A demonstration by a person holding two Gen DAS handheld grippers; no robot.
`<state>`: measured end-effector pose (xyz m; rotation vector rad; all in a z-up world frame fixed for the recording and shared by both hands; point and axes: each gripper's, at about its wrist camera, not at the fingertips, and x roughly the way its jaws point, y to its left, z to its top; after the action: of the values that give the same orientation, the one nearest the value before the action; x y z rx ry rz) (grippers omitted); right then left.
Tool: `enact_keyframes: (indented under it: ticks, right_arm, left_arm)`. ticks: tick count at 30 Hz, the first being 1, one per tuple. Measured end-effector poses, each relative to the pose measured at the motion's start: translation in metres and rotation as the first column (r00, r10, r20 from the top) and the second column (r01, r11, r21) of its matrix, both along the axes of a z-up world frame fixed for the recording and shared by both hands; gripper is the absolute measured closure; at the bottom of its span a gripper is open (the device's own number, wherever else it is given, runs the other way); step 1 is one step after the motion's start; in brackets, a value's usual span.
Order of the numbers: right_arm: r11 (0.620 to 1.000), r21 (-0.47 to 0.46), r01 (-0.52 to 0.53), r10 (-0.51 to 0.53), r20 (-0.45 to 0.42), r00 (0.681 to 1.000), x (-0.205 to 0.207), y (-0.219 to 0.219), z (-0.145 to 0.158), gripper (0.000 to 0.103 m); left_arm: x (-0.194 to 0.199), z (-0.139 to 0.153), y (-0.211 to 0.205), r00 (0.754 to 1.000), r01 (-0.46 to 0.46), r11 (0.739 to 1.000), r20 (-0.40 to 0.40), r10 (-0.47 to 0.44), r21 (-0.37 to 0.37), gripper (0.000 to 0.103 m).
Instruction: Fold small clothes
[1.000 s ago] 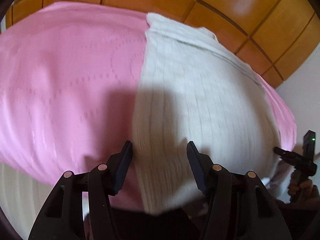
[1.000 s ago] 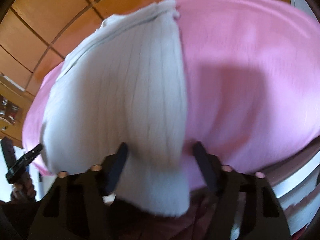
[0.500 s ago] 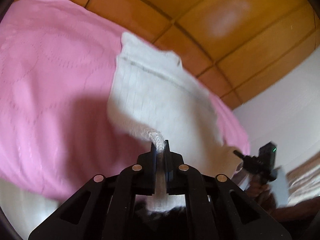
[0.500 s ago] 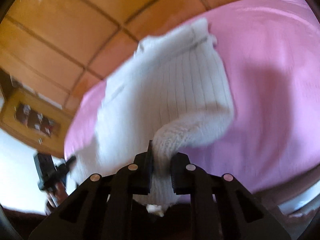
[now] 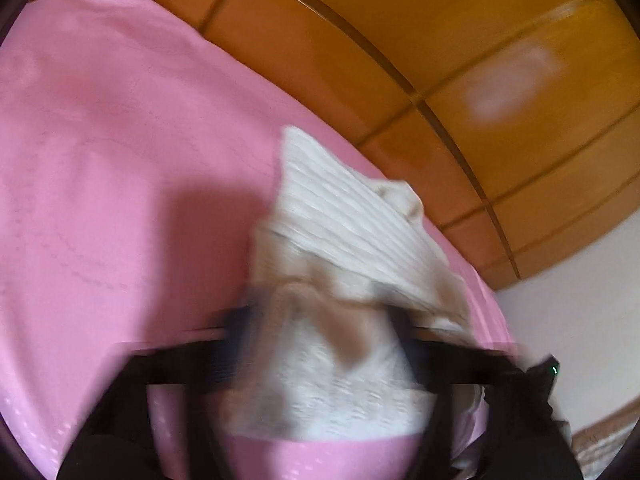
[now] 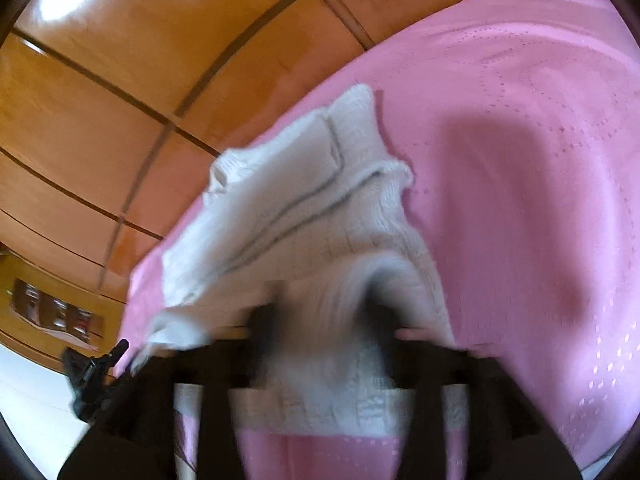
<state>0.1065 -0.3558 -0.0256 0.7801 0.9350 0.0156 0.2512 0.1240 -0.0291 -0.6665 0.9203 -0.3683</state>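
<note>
Ahead of both my tongs spreads the pink bedspread, a broad sheet with a faint dotted pattern that fills most of what I see and runs under the tongs on both sides. Beyond its far edge rises the wooden panelled wall, orange-brown with dark seams and a glare patch on it. Past my left tongs, off to their right, a plain white wall meets the wood. Only the right-hand view shows a small wooden shelf with little items, far off to the left of my right tongs; what they are I cannot make out. On the bedspread lies the white knitted garment, ribbed, its near part bunched up and drawn toward me so that it lies partly doubled over itself. From the right side I can see a folded-over cuff or collar at its far end, which the left view shows only as a lump. My left tongs are heavily blurred, fingers spread with knit bulging between them; whether they grip it I cannot tell. My right tongs look the same: smeared, set apart, fabric between, hold unclear. Each view catches the other tongs low at its edge.
</note>
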Motion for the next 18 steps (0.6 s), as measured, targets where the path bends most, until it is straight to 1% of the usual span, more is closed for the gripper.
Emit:
enact_keyframes:
  ticks: [1,2,3,4,6,7,10,11,12,13,14,15,16,17,18]
  right_arm:
    - [1.0,-0.018,0.019,-0.018,0.025,1.0,-0.003,-0.002,0.005,0.014]
    - [0.998,-0.055,0.026,-0.024,0.045,0.999,-0.015,-0.005,0.012,0.014]
    - [0.997,-0.075,0.017,-0.014,0.046,0.999,-0.019,-0.007,0.014,0.013]
    - [0.996,-0.088,0.01,-0.006,0.043,0.999,-0.026,-0.009,0.016,0.013]
    - [0.992,-0.129,0.007,-0.003,0.027,1.0,-0.042,-0.009,0.015,0.012]
    - [0.987,-0.158,-0.011,0.014,0.014,1.0,-0.05,-0.006,0.012,0.012]
    - [0.977,-0.206,-0.061,0.058,-0.022,0.998,-0.057,0.008,-0.001,0.013]
    - [0.974,-0.215,-0.073,0.068,-0.028,0.997,-0.057,0.013,-0.005,0.016]
    - [0.968,-0.234,-0.086,0.08,-0.033,0.996,-0.055,0.02,-0.01,0.021]
    - [0.962,-0.255,-0.1,0.094,-0.039,0.995,-0.05,0.026,-0.014,0.024]
    - [0.952,-0.285,-0.112,0.102,-0.05,0.994,-0.045,0.035,-0.019,0.025]
    - [0.939,-0.325,-0.113,0.1,-0.059,0.993,-0.041,0.04,-0.021,0.03]
    - [0.924,-0.363,-0.119,0.103,-0.062,0.993,-0.037,0.045,-0.022,0.035]
    - [0.91,-0.396,-0.127,0.109,-0.068,0.992,-0.033,0.049,-0.022,0.051]
    - [0.902,-0.413,-0.128,0.106,-0.076,0.991,-0.03,0.052,-0.021,0.071]
  left_arm:
    - [-0.004,-0.002,0.005,1.0,-0.007,1.0,0.012,0.007,-0.011,0.021]
    - [-0.009,-0.007,0.012,1.0,0.008,1.0,0.005,-0.008,0.001,0.021]
    - [-0.014,-0.011,0.017,1.0,0.013,1.0,-0.003,-0.013,0.022,0.021]
    - [-0.022,-0.016,0.021,1.0,0.022,0.999,-0.008,-0.021,0.04,0.021]
    - [-0.037,-0.025,0.025,0.998,0.064,0.997,-0.019,-0.063,0.051,0.021]
    - [-0.044,-0.029,0.025,0.997,0.08,0.995,-0.019,-0.08,0.056,0.021]
    - [-0.067,-0.031,0.02,0.992,0.126,0.991,0.024,-0.127,0.043,0.021]
    - [-0.069,-0.031,0.016,0.99,0.133,0.99,0.035,-0.135,0.043,0.021]
    - [-0.069,-0.031,0.009,0.988,0.142,0.989,0.048,-0.144,0.047,0.021]
    - [-0.07,-0.031,0.003,0.986,0.152,0.987,0.054,-0.155,0.06,0.021]
    - [-0.067,-0.032,-0.008,0.983,0.17,0.982,0.055,-0.175,0.085,0.021]
    - [-0.066,-0.034,-0.016,0.981,0.18,0.978,0.056,-0.187,0.108,0.021]
    - [-0.064,-0.036,-0.021,0.98,0.186,0.975,0.053,-0.193,0.126,0.034]
    - [-0.06,-0.038,-0.028,0.978,0.197,0.969,0.037,-0.205,0.151,0.046]
    - [-0.057,-0.04,-0.033,0.978,0.199,0.962,0.017,-0.206,0.187,0.072]
